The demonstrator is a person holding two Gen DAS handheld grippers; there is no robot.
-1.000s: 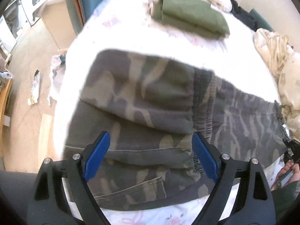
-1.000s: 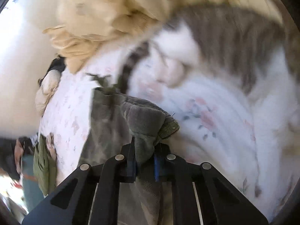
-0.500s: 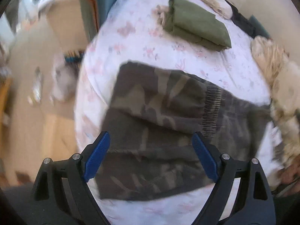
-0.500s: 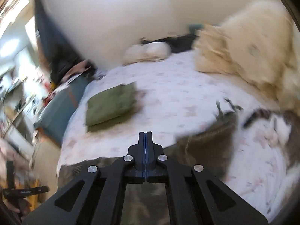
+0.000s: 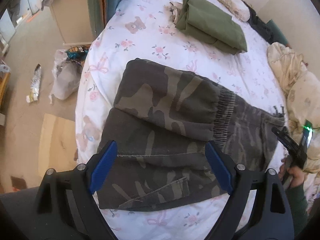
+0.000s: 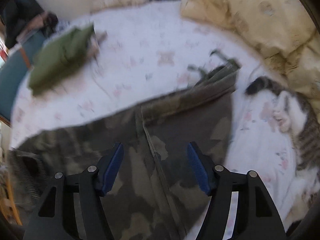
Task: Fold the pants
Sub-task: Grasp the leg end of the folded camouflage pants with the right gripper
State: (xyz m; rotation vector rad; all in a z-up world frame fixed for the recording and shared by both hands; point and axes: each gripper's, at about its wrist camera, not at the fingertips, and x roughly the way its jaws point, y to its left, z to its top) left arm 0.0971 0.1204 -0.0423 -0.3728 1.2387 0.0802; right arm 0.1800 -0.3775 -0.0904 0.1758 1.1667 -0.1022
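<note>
The camouflage pants lie folded on the white flowered bed sheet, the ribbed cuff folded over the middle. My left gripper is open and empty above the near part of the pants. My right gripper is open and empty above the pants near the waistband and drawstring. It also shows at the right edge of the left wrist view, held in a hand.
A folded olive-green garment lies at the far side of the bed; it also shows in the right wrist view. A cream duvet is bunched at the right. A cat lies right of the pants. Bags litter the floor at left.
My right gripper let go of the pants end, shut, then opened, and now hovers over the pants. My left gripper pulled back and stayed open.
</note>
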